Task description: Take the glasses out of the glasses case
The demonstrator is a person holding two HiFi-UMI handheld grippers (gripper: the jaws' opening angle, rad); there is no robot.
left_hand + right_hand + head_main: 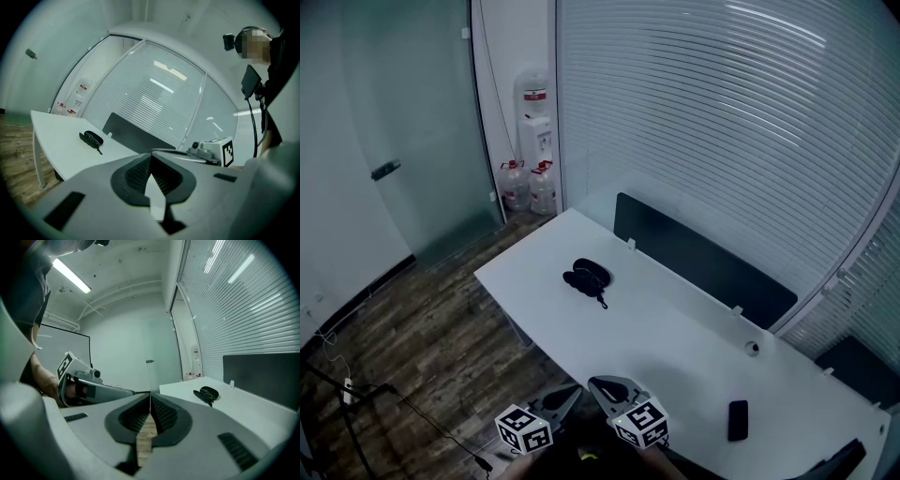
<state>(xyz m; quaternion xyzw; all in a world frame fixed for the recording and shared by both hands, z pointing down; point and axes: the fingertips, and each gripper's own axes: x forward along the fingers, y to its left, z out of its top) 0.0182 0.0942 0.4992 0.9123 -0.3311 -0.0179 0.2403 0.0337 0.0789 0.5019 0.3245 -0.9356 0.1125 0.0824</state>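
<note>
A black glasses case (587,276) lies on the white table (675,328) toward its far left end, with a short strap trailing toward me. It also shows small in the left gripper view as the case (91,138) and in the right gripper view as the case (206,393). Both grippers hang at the near table edge, far from the case. My left gripper (573,391) is shut with nothing between its jaws, tips (151,153) meeting. My right gripper (596,383) is shut too and empty, its tips (150,393) together.
A dark phone-like slab (738,419) lies on the table's right part, beside a small round cable port (752,348). A dark divider panel (703,258) lines the far edge. Water bottles (530,186) and a dispenser stand in the corner. Cables run over the wooden floor at left.
</note>
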